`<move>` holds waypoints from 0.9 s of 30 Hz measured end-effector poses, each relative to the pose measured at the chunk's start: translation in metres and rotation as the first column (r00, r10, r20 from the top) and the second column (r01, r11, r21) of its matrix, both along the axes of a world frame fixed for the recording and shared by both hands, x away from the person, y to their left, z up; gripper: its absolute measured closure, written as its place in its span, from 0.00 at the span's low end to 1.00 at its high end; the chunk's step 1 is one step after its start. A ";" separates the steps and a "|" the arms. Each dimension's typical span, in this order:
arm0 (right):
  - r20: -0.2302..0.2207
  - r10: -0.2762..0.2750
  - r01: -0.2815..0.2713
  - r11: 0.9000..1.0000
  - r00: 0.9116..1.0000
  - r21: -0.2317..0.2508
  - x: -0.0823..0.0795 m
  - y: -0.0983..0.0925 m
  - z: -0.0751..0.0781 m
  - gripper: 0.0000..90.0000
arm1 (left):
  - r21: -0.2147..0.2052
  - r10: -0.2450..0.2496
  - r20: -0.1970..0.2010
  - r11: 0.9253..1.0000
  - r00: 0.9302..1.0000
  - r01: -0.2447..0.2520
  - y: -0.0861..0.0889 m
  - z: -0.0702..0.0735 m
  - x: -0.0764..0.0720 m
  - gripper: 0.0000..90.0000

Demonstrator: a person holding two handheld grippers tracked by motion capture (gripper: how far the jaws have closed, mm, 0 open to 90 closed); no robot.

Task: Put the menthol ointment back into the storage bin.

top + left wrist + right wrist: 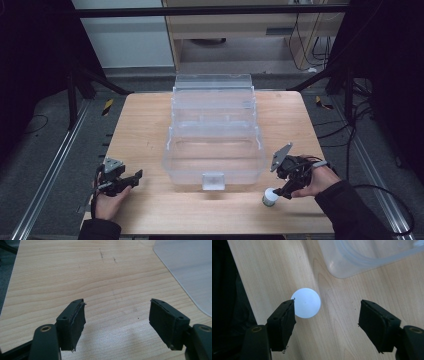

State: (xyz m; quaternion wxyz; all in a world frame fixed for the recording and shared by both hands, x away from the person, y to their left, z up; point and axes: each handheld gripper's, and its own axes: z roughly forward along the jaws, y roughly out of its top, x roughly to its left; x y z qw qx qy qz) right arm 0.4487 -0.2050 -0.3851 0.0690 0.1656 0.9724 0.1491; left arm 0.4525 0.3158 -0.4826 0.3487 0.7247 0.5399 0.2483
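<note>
One white-capped jar (307, 303) sits beside the right hand-held gripper's (325, 315) spread-apart jaws, ungripped.

Small white-capped round jar (307, 303) partly hidden behind a black jaw in the right gripper view, clear plastic storage box (187, 270) cut off by the frame edges in both gripper views, box's contents too faint to tell

We see the desk (150, 125) as pale wood laminate, matt, with visible grain and a few faint scuffs. The storage box (215, 150) is clear plastic, smooth and slightly glossy, with a hazy base. The small cap (307, 302) on the jar (270, 198) reads as white plastic, smooth and satin. The right gripper (327, 317) pads look like matt black rubber with frayed edges; same on the left gripper (117, 322).
</note>
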 end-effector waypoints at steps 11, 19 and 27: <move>-0.044 0.082 -0.084 0.995 0.996 -0.049 -0.004 0.010 -0.009 0.46 | 0.000 -0.004 0.001 1.000 1.000 0.004 0.000 0.000 0.000 0.32; -0.055 0.130 -0.136 0.985 0.990 -0.110 -0.005 0.019 -0.022 0.48 | 0.001 -0.006 0.000 1.000 1.000 0.006 0.000 0.000 0.000 0.32; -0.090 0.160 -0.172 0.976 0.983 -0.137 -0.005 0.027 -0.034 0.51 | 0.002 -0.006 0.000 1.000 1.000 0.006 0.000 0.000 0.000 0.32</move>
